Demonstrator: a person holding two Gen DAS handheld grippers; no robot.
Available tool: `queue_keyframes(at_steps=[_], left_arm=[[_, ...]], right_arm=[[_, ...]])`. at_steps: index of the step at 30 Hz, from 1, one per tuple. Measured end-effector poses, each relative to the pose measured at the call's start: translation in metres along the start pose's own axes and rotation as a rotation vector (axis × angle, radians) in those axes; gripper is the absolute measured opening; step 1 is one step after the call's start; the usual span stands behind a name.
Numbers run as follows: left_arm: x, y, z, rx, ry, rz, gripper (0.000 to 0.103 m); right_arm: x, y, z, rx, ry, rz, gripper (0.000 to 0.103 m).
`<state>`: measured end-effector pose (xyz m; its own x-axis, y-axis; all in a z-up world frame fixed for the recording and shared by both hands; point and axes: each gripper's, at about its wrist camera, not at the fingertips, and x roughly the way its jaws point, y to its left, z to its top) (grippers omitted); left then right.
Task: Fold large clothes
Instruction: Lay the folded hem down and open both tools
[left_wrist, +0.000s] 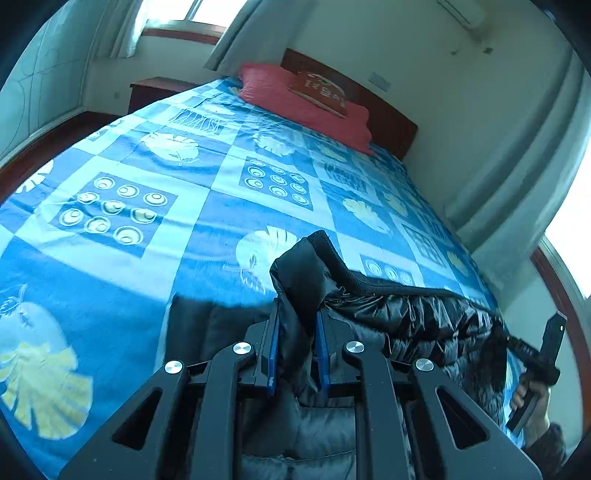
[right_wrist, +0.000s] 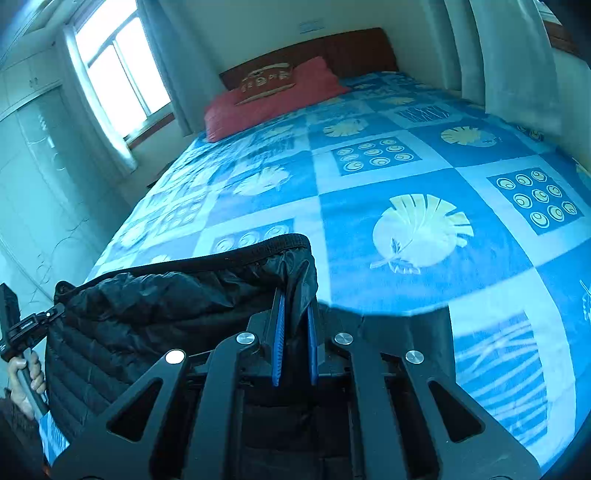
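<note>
A black quilted down jacket (left_wrist: 413, 321) hangs stretched between my two grippers above the near end of the bed. My left gripper (left_wrist: 295, 314) is shut on one corner of its ribbed hem edge. My right gripper (right_wrist: 295, 306) is shut on the other corner of the jacket (right_wrist: 155, 306). The ribbed band runs taut between the two grips. The right gripper also shows at the right edge of the left wrist view (left_wrist: 532, 354). The left gripper shows at the left edge of the right wrist view (right_wrist: 26, 328). The jacket's lower part hangs hidden below the grippers.
The bed (left_wrist: 155, 229) has a blue patterned cover (right_wrist: 424, 177). A red pillow (left_wrist: 295, 96) with a brown cushion (left_wrist: 321, 92) lies by the wooden headboard (right_wrist: 332, 51). Curtains (left_wrist: 517, 155) and windows (right_wrist: 118, 74) flank the bed. A wardrobe (right_wrist: 37, 177) stands at the left.
</note>
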<state>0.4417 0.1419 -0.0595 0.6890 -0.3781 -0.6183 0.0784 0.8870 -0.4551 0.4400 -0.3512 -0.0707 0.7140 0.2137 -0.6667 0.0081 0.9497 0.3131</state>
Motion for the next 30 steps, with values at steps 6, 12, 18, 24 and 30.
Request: queue_keyframes(at_steps=[6,12,18,24,30], left_arm=[[0.059,0.019,-0.010,0.005,0.061,0.115,0.017],[0.073,0.038,-0.021,-0.051,0.068,0.092,0.018],[0.058,0.034,-0.015,-0.073,0.073,0.090,0.029],[0.019,0.018,-0.010,-0.164,-0.023,0.076,0.039],[0.028,-0.036,-0.017,-0.054,-0.076,0.091,0.056]], right_arm=[[0.058,-0.014,-0.015,0.003,0.087,-0.088,0.010],[0.080,-0.022,-0.028,0.021,0.111,-0.111,0.018],[0.065,-0.020,-0.023,0.044,0.093,-0.111,0.030],[0.026,0.018,-0.016,0.031,-0.029,-0.078,0.041],[0.052,0.094,-0.018,-0.093,0.011,0.021,0.042]])
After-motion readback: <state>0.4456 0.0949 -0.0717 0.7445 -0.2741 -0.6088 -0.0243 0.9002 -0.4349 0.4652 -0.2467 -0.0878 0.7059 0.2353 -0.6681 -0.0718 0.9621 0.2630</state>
